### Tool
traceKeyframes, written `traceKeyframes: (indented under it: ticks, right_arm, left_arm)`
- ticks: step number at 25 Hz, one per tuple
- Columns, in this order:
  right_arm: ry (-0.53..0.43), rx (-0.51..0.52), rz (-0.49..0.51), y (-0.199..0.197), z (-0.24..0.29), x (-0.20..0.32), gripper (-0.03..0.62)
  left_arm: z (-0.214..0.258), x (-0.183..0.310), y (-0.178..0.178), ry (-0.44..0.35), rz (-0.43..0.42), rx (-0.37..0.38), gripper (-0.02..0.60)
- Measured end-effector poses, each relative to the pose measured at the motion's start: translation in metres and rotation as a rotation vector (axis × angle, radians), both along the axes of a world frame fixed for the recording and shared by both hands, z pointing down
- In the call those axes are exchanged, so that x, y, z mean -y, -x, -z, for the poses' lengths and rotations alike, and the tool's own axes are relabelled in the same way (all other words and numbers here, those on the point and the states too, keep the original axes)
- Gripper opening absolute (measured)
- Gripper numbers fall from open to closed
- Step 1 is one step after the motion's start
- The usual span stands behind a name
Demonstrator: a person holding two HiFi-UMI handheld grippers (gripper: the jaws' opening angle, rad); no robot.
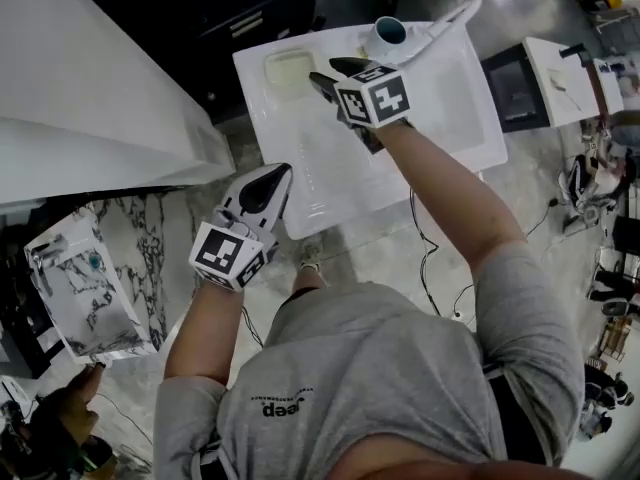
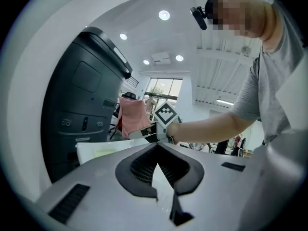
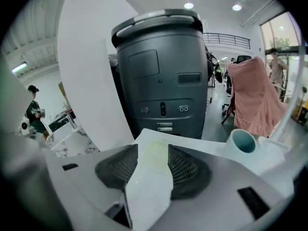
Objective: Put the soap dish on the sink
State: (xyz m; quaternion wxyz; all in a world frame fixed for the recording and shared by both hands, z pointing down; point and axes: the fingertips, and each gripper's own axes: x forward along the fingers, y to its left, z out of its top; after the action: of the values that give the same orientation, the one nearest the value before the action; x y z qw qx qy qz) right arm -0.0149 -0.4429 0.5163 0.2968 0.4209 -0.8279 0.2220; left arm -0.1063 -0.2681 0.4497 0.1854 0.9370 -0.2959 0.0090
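Soap dish (image 1: 288,68) on sink (image 1: 440,118) far-left corner, just ahead of your open, empty right gripper (image 1: 330,72); your closed left gripper (image 1: 268,186) is farther.

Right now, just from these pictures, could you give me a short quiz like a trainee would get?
1. True or false: the soap dish rests on a corner of the sink.
2. Which has its jaws apart with nothing between them: A, the left gripper, or B, the right gripper?
3. Fill in: beside the faucet stands a white ____ with a teal inside.
Key: 1 true; 2 B; 3 cup.
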Motion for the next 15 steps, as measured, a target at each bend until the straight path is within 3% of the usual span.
traceKeyframes:
  ticks: [7,15]
  right_arm:
    - [-0.112,0.029,-0.094,-0.114,0.061,-0.102,0.207]
    - [-0.252,0.071,-0.408,-0.269,0.126,-0.247,0.162]
  left_arm:
    - [0.037,-0.031,-0.095,-0.050,-0.228,-0.022,0.014]
    - [0.065,-0.105,-0.227,-0.083,-0.561,-0.031,0.014]
